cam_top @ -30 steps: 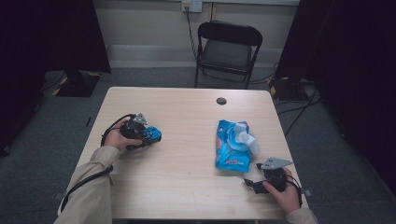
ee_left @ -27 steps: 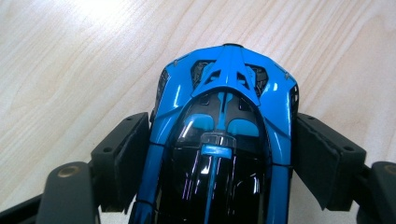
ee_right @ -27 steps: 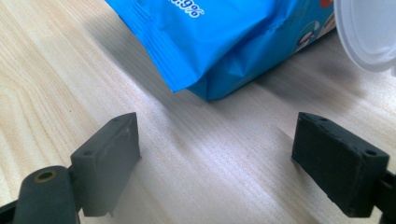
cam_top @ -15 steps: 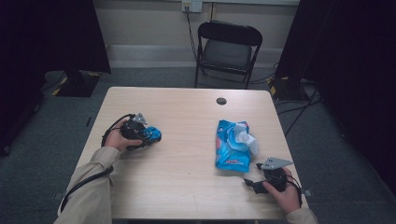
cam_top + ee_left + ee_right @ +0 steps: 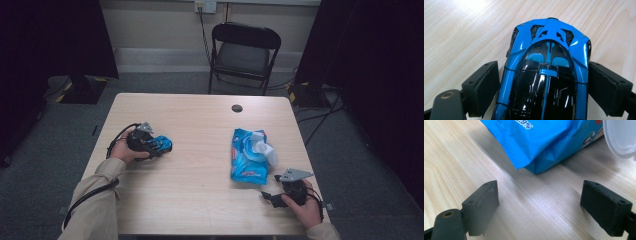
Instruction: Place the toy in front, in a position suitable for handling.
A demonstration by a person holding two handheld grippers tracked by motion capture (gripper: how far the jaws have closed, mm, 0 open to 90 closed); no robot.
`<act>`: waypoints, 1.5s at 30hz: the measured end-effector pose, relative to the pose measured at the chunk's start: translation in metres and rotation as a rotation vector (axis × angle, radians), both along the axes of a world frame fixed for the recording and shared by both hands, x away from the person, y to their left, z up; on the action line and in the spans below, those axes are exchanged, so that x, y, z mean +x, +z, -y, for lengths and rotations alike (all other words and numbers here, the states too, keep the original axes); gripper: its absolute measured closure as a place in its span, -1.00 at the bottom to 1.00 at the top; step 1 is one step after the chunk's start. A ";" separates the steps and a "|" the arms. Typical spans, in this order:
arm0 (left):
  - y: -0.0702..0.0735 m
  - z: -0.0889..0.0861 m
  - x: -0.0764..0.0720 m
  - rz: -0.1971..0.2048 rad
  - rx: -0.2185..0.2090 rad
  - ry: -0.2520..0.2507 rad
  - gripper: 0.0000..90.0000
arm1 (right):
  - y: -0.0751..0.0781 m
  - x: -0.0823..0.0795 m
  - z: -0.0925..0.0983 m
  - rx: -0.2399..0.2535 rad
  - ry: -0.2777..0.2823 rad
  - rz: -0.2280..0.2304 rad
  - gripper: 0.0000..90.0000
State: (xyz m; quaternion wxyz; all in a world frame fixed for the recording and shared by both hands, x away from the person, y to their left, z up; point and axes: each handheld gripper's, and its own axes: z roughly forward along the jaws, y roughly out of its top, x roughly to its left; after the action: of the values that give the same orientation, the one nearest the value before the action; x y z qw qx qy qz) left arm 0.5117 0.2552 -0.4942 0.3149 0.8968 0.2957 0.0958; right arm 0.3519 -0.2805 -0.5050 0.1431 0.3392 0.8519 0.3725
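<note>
The left gripper (image 5: 159, 145) lies low over the left part of the table (image 5: 190, 200), held in the person's left hand (image 5: 122, 150). A blue and black toy car (image 5: 162, 144) sits between its jaws. In the left gripper view the car (image 5: 546, 75) rests on the wood with its blue body running up the middle of the frame and its glossy black roof nearest the camera. The jaws have just been opening. The left pad (image 5: 484, 87) stands just clear of the car's side, with a thin gap showing. The right pad (image 5: 609, 87) lies right against the other side; whether it presses cannot be told. The gripper is therefore spread around the car rather than clamped on it.

The right gripper (image 5: 267, 196) lies near the table's front right edge, held in the right hand (image 5: 302, 205). In the right gripper view its jaws stand wide apart over bare wood, with nothing between them.

A blue wipes pack (image 5: 248, 155) lies flat on the right half of the table, just beyond the right gripper and apart from it. Its white lid (image 5: 262, 147) is flipped up. In the right gripper view the pack's near corner (image 5: 536, 145) sits ahead of the jaws, and the lid (image 5: 621, 137) shows at the upper right.

A small dark disc (image 5: 237, 108) sits near the table's far edge. A black folding chair (image 5: 242, 55) stands behind the table.
</note>
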 end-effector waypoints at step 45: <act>0.010 0.006 -0.004 -0.018 0.075 0.068 -0.45 | 0.000 0.000 0.000 0.001 0.001 -0.002 -0.69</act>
State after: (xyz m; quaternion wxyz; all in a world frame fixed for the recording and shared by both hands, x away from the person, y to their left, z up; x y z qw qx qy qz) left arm 0.5073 0.2489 -0.4843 0.2752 0.8981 0.3251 0.1096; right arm 0.3520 -0.2808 -0.5049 0.1418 0.3392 0.8521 0.3726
